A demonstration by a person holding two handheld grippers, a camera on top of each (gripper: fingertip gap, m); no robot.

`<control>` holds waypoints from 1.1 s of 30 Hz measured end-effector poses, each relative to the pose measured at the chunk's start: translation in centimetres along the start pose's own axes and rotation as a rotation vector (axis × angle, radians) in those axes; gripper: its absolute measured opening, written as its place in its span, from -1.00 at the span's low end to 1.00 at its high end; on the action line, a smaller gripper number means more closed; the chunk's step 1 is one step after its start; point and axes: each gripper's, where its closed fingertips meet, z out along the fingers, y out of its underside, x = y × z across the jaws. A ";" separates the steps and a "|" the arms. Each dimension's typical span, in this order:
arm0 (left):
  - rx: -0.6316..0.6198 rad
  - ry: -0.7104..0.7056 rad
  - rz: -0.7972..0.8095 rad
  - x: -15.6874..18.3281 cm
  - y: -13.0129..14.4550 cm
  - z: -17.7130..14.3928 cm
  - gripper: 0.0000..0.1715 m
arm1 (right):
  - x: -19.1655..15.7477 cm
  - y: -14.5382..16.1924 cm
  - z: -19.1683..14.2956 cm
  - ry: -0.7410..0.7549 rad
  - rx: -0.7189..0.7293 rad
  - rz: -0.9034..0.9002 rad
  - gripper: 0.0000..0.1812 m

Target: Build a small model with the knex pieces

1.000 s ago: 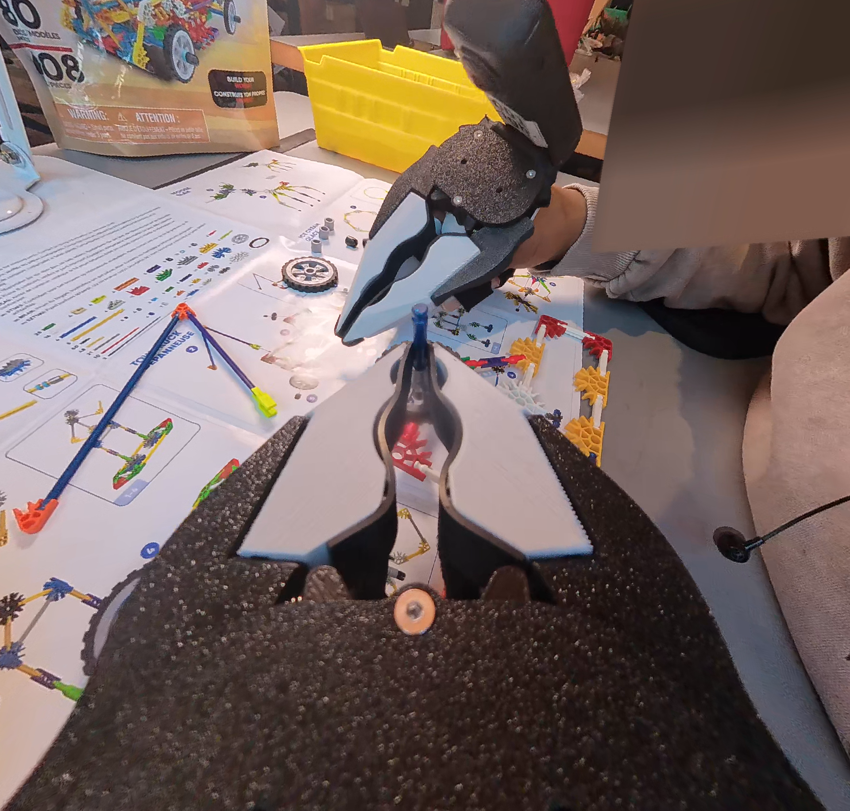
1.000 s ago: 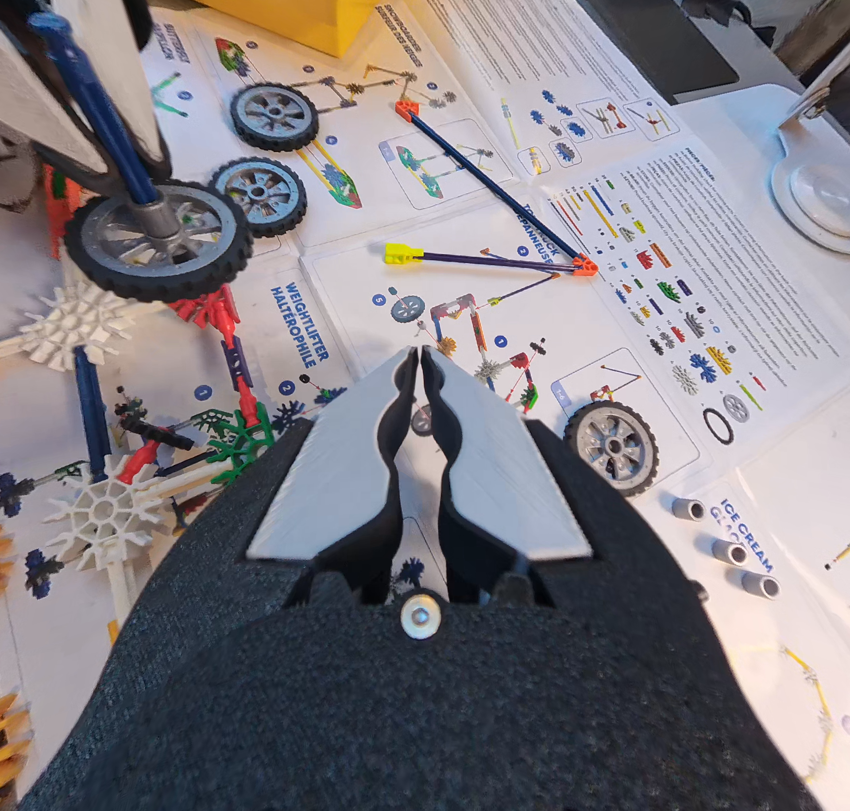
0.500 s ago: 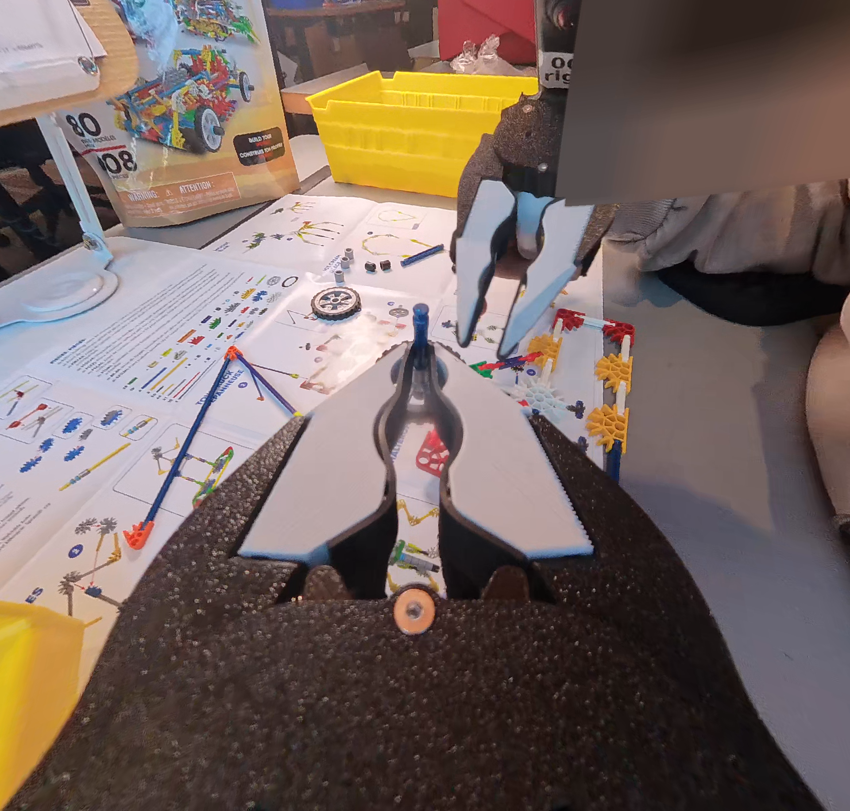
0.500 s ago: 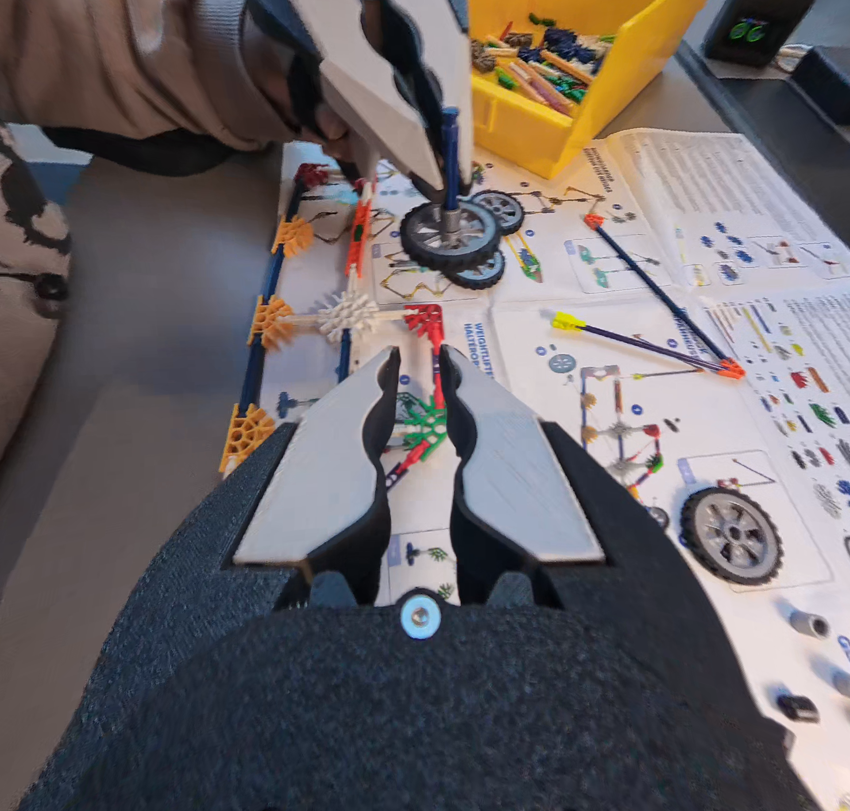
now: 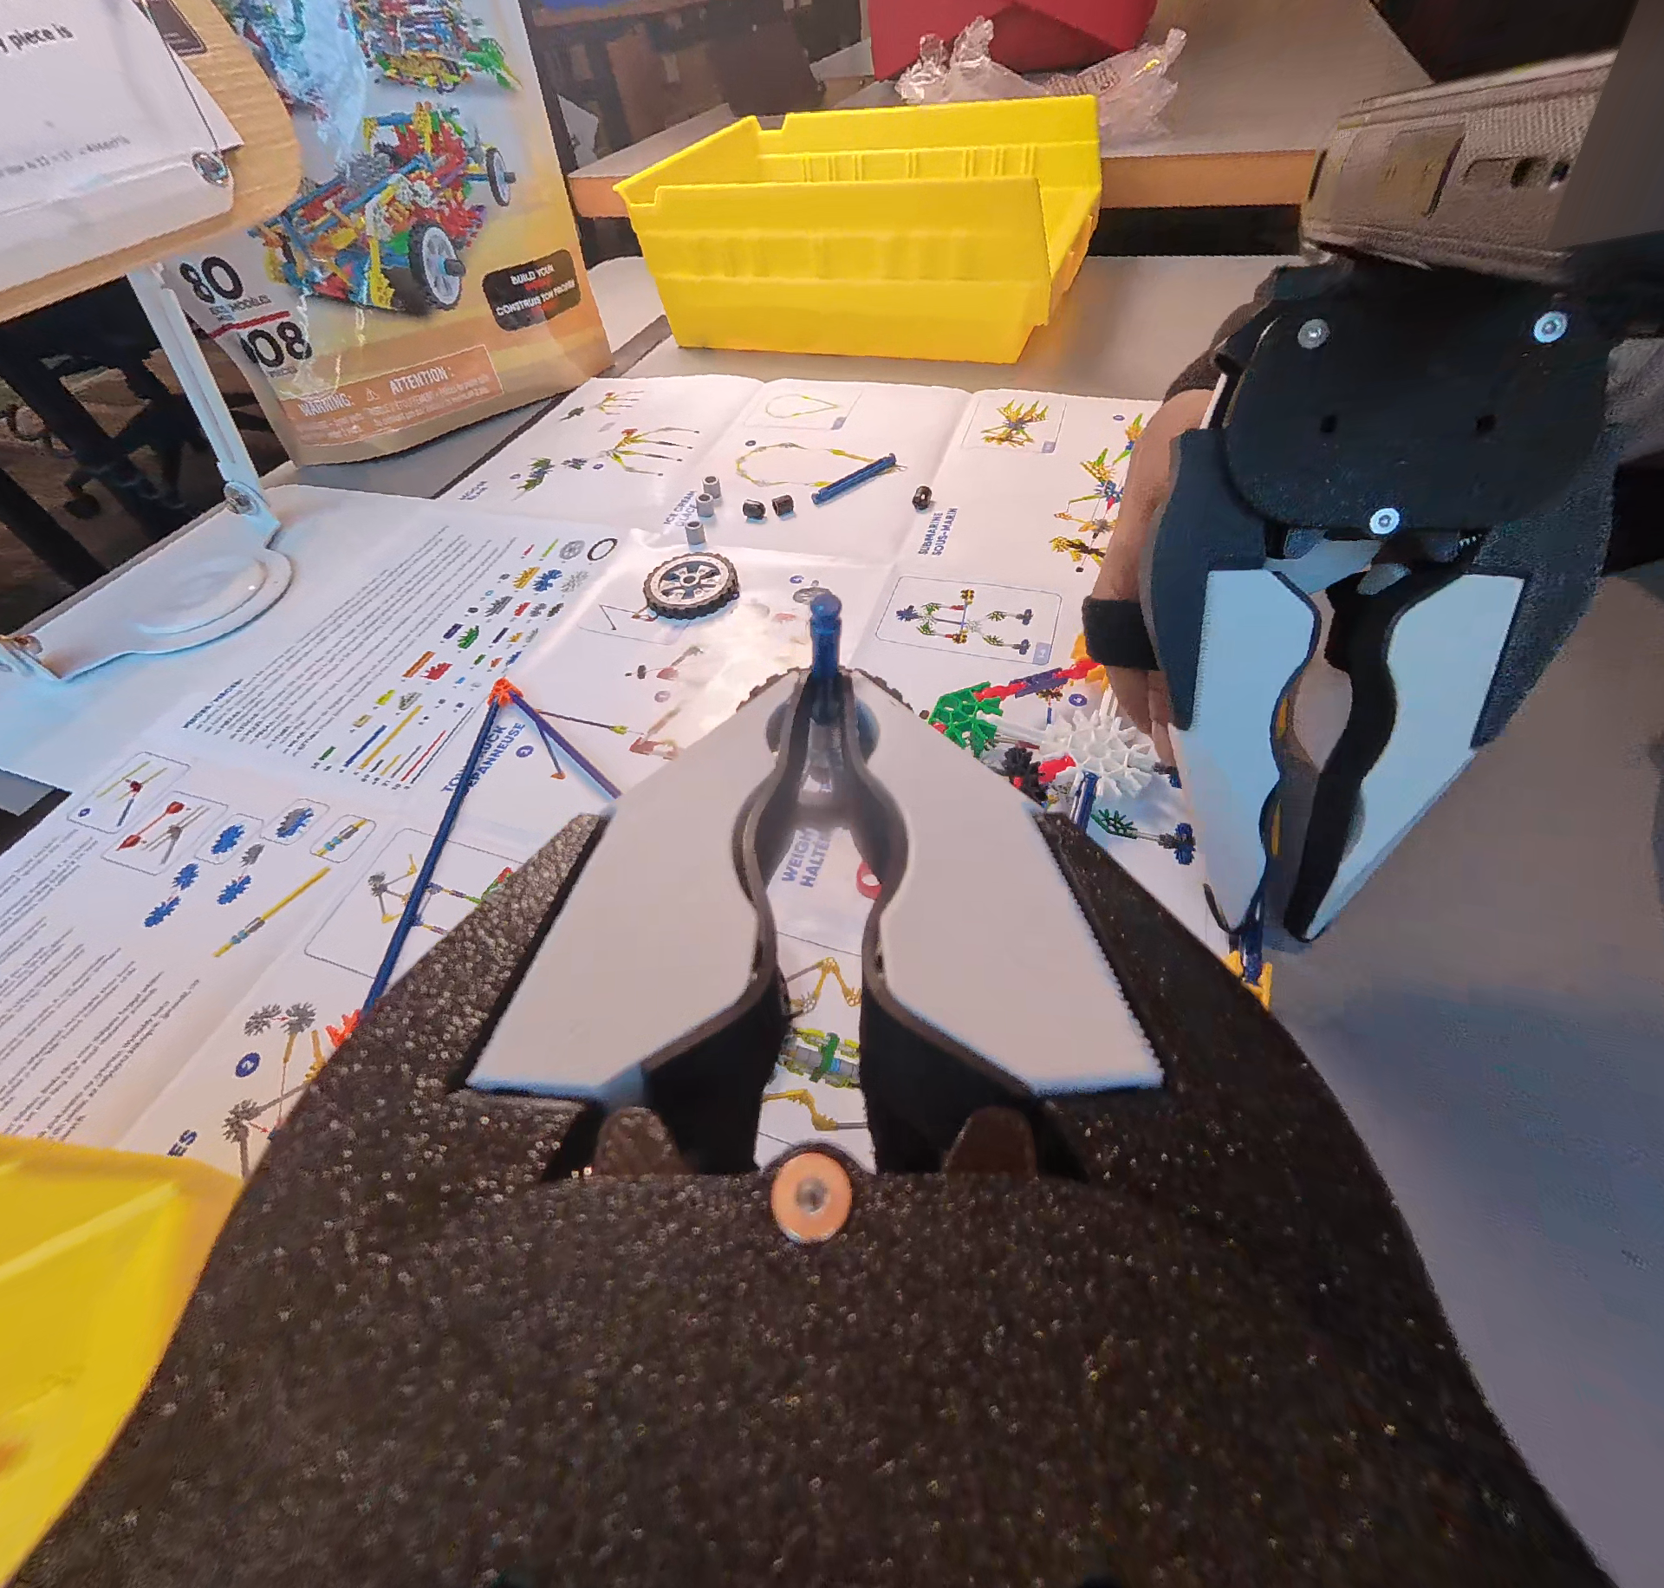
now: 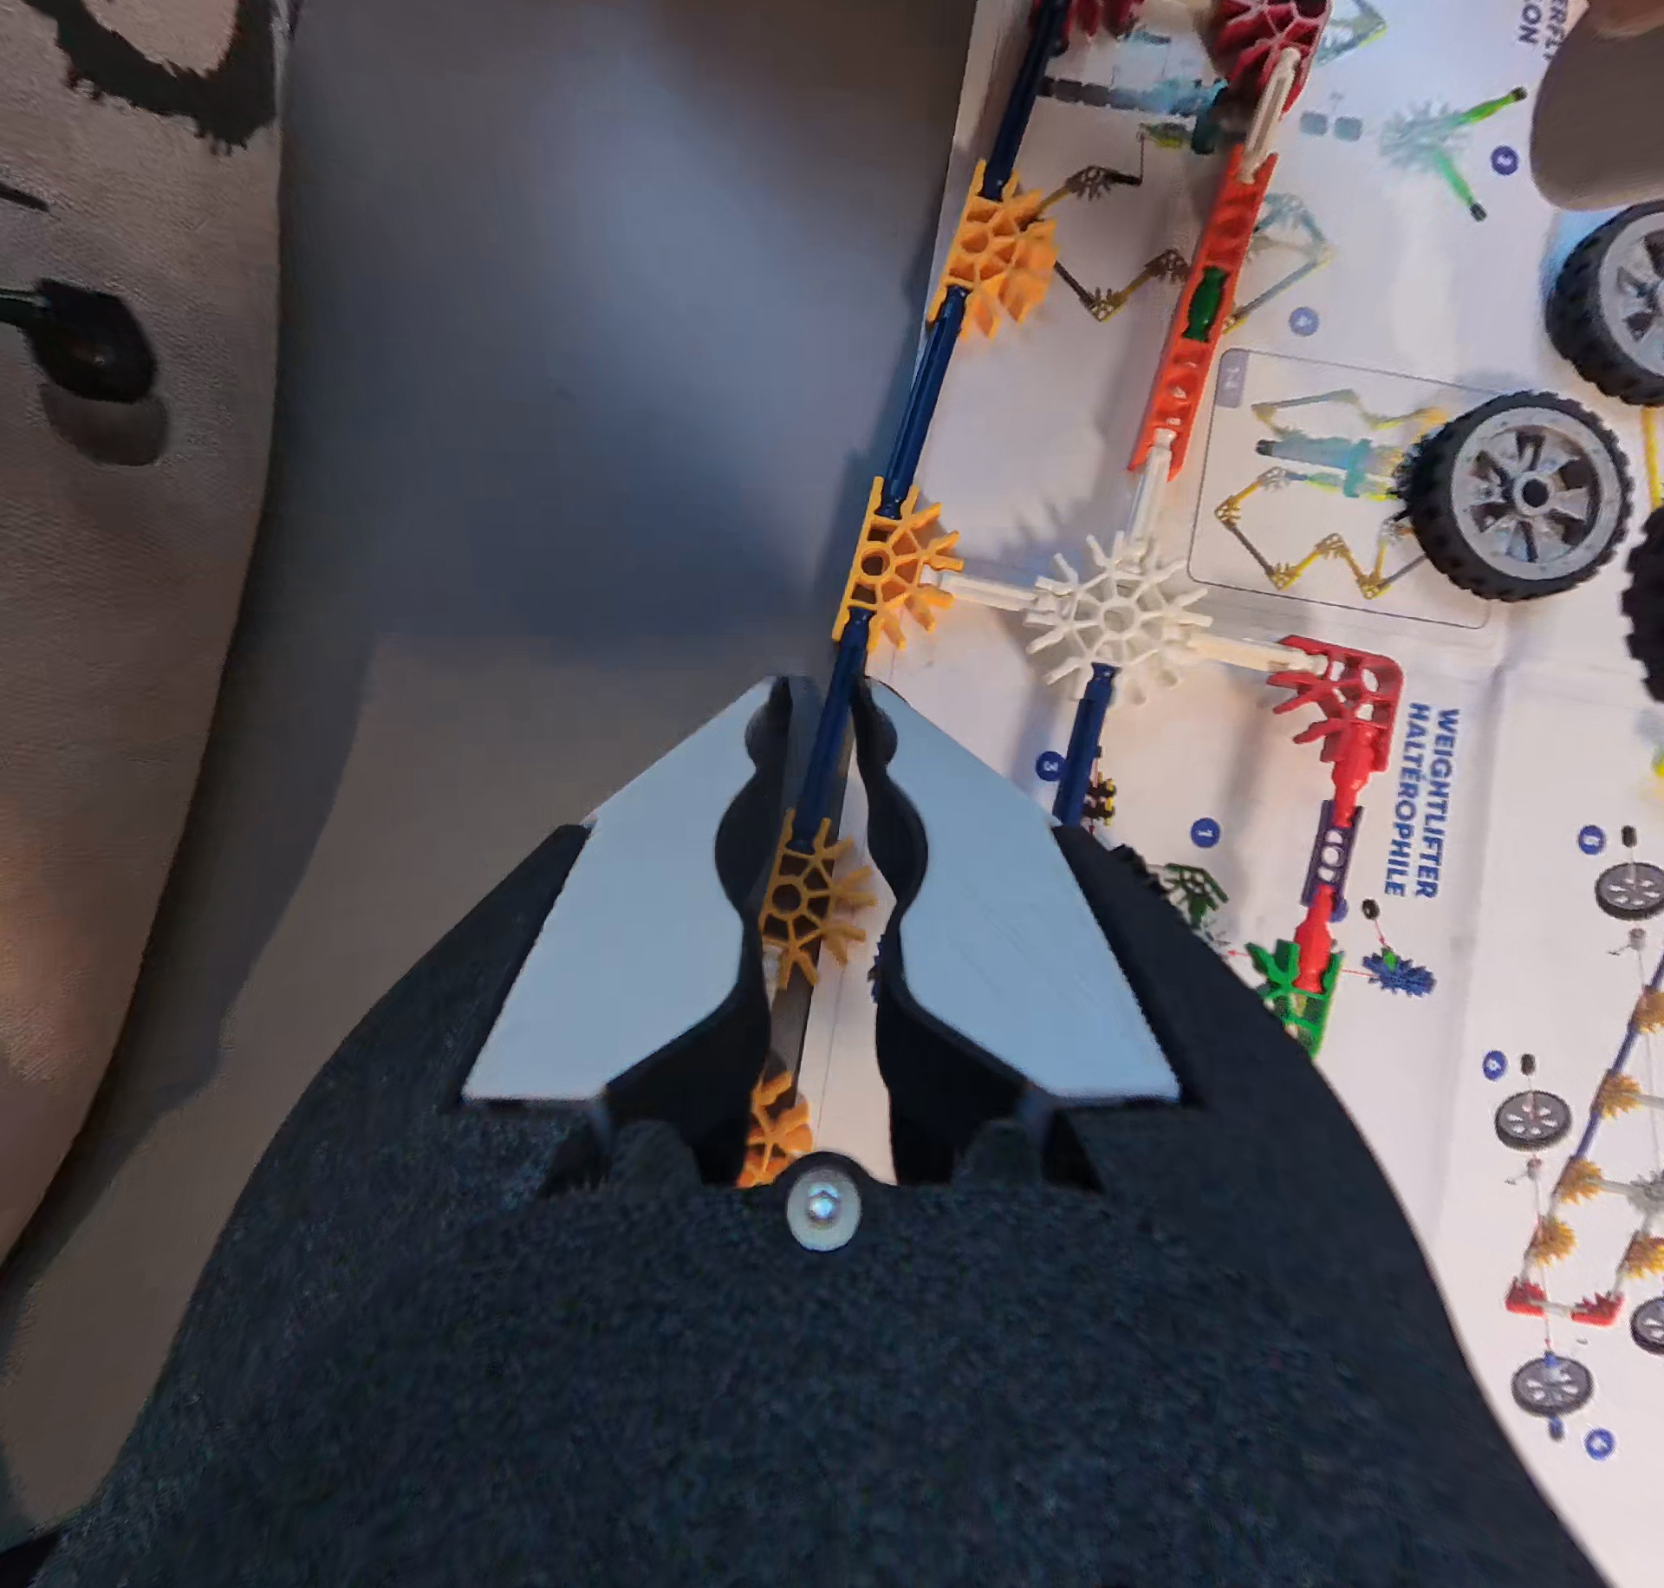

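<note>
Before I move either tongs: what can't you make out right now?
- Right tongs grip: right wrist view, motion blur; unclear whether the tips pinch the frame rod or only straddle it.
- Near end of the frame: right wrist view, hidden under the tongs body.
- Held rod, lower end: left wrist view, hidden behind the left tongs.
- Bin contents: left wrist view, hidden by its front wall.

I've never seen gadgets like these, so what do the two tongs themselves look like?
Both tongs, left and right, share one design: a speckled, rough black body, a silver screw at its centre, and two flat pale-grey fingers with wavy black inner edges tapering to points. A black strap loops around one finger of the hand.
</note>
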 end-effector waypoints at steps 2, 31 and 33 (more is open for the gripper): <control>-0.003 0.002 0.018 0.2 -0.1 0.0 -0.96 | 0.1 0.2 0.2 -0.003 -0.007 0.021 -0.94; -0.107 0.487 0.169 13.2 0.3 0.8 -0.96 | 6.3 -0.9 -9.1 0.093 0.367 0.248 -0.97; -0.134 0.452 0.160 12.7 1.3 1.8 -0.96 | 6.4 -0.8 -9.6 0.108 0.375 0.241 -0.97</control>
